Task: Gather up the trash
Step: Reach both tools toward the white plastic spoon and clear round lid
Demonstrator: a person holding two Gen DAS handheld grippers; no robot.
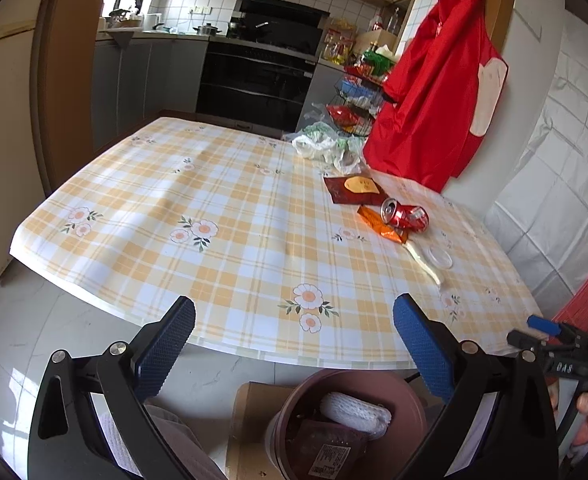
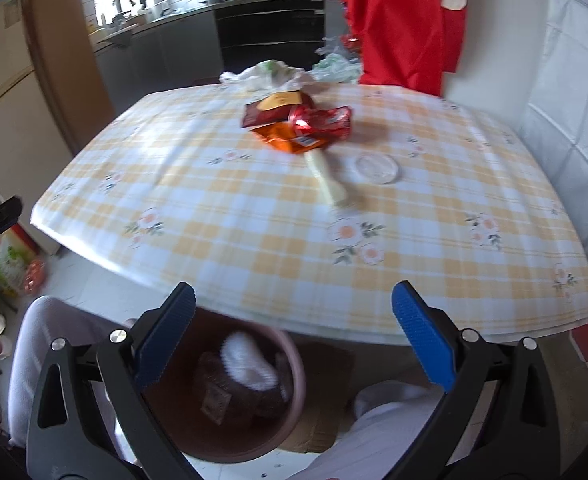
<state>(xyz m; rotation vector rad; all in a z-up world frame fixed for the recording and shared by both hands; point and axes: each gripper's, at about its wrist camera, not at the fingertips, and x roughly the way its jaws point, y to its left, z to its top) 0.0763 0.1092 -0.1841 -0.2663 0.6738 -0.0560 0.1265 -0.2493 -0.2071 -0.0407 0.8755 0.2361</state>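
Holding some trash already, the bin (image 1: 350, 420) sits below the table (image 1: 222, 216) edge; can (image 1: 405, 216), wrappers (image 1: 354, 190) remain; both grippers (image 1: 294, 344) (image 2: 294, 340) spread, empty.

cans: 1 (image 1: 405, 217) | wrappers: 2 (image 1: 354, 190) (image 1: 382, 230) | lids: 1 (image 1: 438, 257) | bins: 1 (image 1: 416, 412) | grippers: 2 (image 1: 294, 322) (image 2: 294, 320)

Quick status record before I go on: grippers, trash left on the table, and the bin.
left gripper: open, empty, at the near table edge
right gripper: open, empty, above the bin
crushed can: on its side, on the orange wrapper
dark red packet: flat, behind the can
white stick wrapper: on the table
clear lid: beside it
bin: below the table edge, already holds trash
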